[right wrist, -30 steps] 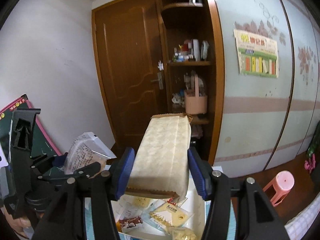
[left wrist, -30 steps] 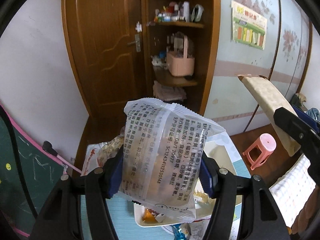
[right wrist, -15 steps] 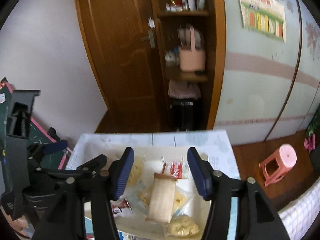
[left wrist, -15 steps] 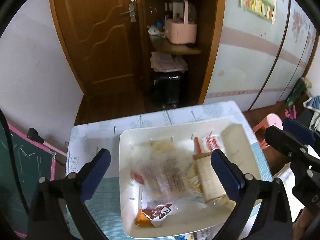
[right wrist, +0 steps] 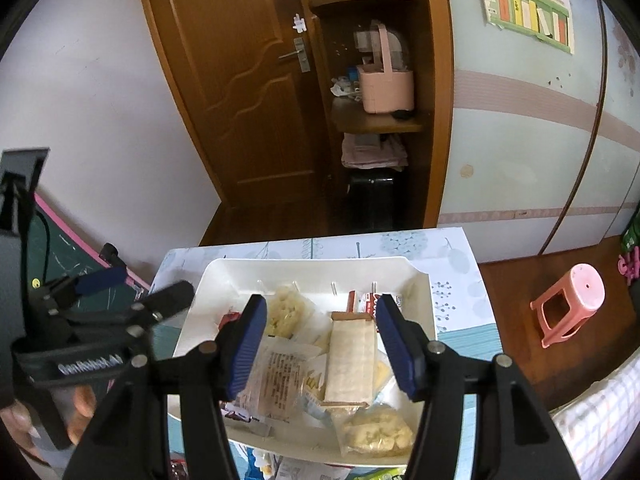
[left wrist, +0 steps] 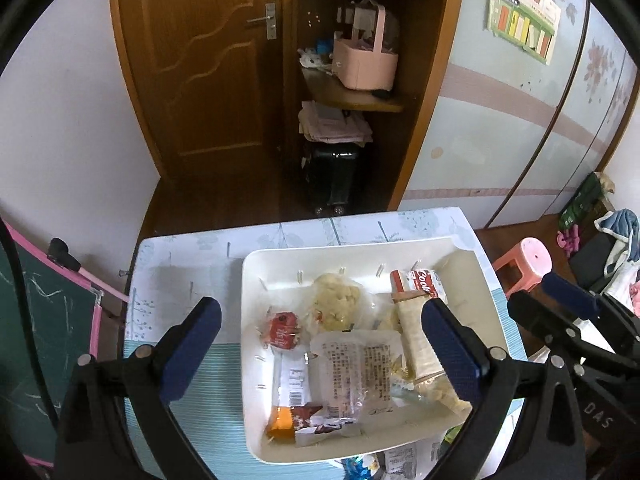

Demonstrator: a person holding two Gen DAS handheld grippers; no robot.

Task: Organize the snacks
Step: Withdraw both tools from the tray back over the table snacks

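Left wrist view showed "Cool" printed on a red-and-white wrapper (left wrist: 418, 285) inside the white rectangular plastic tray (left wrist: 348, 249) on the desk (left wrist: 180, 276). A clear packet with dense printed text (left wrist: 358, 374) lay beside a long beige wafer pack (left wrist: 416, 338). Both the left hand-held gripper (left wrist: 320, 354) and the right hand-held gripper (right wrist: 320, 346) hung spread wide and empty above the tray.

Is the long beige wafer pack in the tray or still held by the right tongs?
In the tray. The beige wafer pack lies flat on other snacks inside the white tray; the right tongs are open above it.
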